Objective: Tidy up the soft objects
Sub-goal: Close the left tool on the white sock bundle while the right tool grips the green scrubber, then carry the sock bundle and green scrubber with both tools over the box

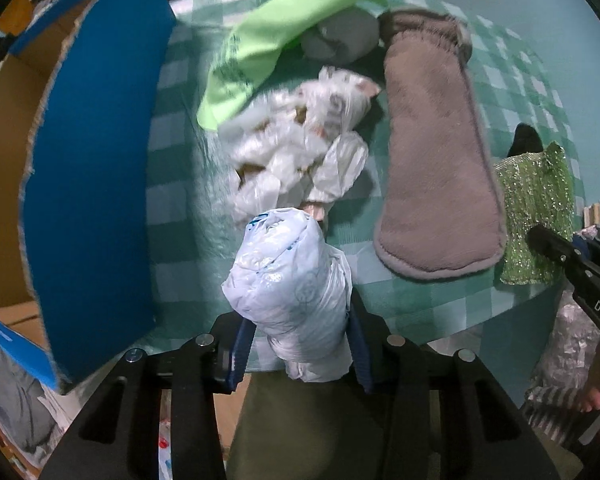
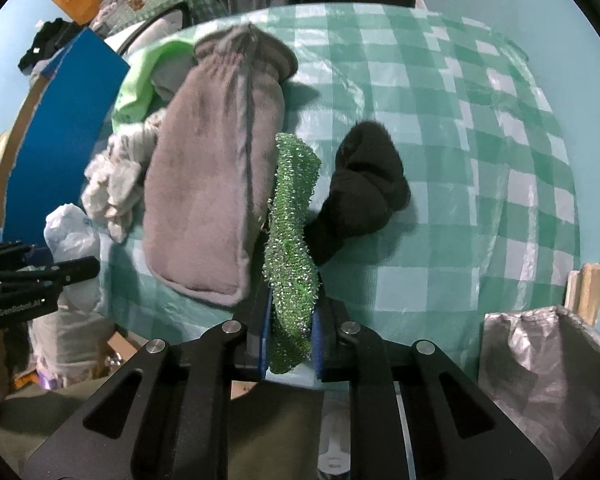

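Black slotted left tongs (image 1: pixel 296 344); blue pads; silver screws; "GenRobot.AI" lettering.

Dim, bluish indoor light; soft shadows; strong fisheye warping, dark corners; slight motion blur.

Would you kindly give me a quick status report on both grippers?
Left gripper shut on white plastic bag. Right gripper shut on green glitter scrubber. Grey mitt and black sock lie beside it on the checked tablecloth.
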`<state>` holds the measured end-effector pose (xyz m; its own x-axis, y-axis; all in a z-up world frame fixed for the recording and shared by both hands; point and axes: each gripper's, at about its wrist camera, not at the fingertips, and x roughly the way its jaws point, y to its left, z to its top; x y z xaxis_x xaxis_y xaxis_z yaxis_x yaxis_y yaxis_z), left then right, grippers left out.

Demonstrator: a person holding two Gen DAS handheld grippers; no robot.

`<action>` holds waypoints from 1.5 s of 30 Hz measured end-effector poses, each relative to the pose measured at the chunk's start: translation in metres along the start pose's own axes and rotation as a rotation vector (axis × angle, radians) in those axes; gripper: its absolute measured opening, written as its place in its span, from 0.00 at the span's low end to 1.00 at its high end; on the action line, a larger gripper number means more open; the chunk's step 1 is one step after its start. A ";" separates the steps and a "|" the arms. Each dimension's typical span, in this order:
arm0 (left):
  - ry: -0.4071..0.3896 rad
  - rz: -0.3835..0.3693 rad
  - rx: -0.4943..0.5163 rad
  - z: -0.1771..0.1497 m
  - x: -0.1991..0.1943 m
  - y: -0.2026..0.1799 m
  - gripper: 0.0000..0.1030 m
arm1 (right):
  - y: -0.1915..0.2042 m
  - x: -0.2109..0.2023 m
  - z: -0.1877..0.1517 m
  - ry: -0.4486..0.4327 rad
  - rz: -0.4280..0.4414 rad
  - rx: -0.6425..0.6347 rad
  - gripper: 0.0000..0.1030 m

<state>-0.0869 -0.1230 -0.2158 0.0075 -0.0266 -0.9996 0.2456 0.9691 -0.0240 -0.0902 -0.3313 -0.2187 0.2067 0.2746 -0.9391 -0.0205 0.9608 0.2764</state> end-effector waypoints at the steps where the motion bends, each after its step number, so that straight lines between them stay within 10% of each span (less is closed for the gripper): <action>1: -0.008 0.001 0.003 0.001 -0.003 0.000 0.42 | -0.001 -0.004 0.003 -0.008 0.001 -0.001 0.15; 45: -0.235 0.027 -0.039 0.033 -0.140 0.065 0.42 | 0.087 -0.090 0.060 -0.190 0.056 -0.165 0.14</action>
<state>-0.0396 -0.0646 -0.0771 0.2398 -0.0529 -0.9694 0.2045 0.9789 -0.0028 -0.0518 -0.2751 -0.0980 0.3807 0.3304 -0.8636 -0.1932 0.9418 0.2751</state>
